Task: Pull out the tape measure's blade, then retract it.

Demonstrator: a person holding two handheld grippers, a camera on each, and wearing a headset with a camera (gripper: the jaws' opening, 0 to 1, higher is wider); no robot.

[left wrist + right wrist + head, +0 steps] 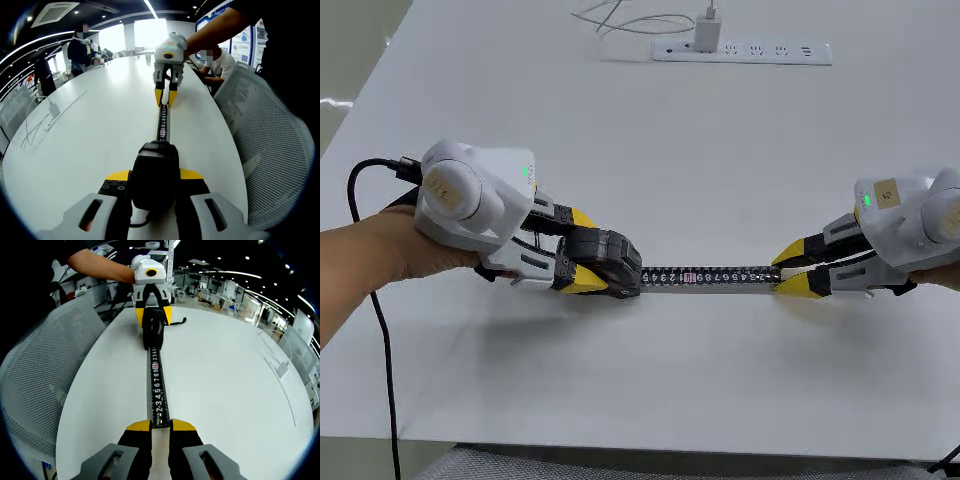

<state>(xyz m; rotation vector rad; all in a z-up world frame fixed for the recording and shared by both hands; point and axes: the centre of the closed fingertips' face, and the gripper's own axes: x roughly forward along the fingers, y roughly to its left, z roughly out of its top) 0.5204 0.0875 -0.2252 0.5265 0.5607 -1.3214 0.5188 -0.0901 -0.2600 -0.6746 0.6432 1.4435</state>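
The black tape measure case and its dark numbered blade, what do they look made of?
The black tape measure case looks like matte plastic or rubber: dull, soft highlights. The dark numbered blade is probably thin painted metal: straight, flat, printed white numerals.

Blade (715,275) across tabletop (650,160); power strip (742,50) far

On the counter (650,150), your left tongs (584,250) grip the tape measure (610,258), its blade (710,275) reaching right into your right tongs (786,272).

My left gripper (585,250) clamps the tape measure (608,260) near the worktop's (650,150) front edge. My right gripper (790,272) pinches the tip of its blade (710,274), stretched between them. A power strip (742,50) lies at the far edge.
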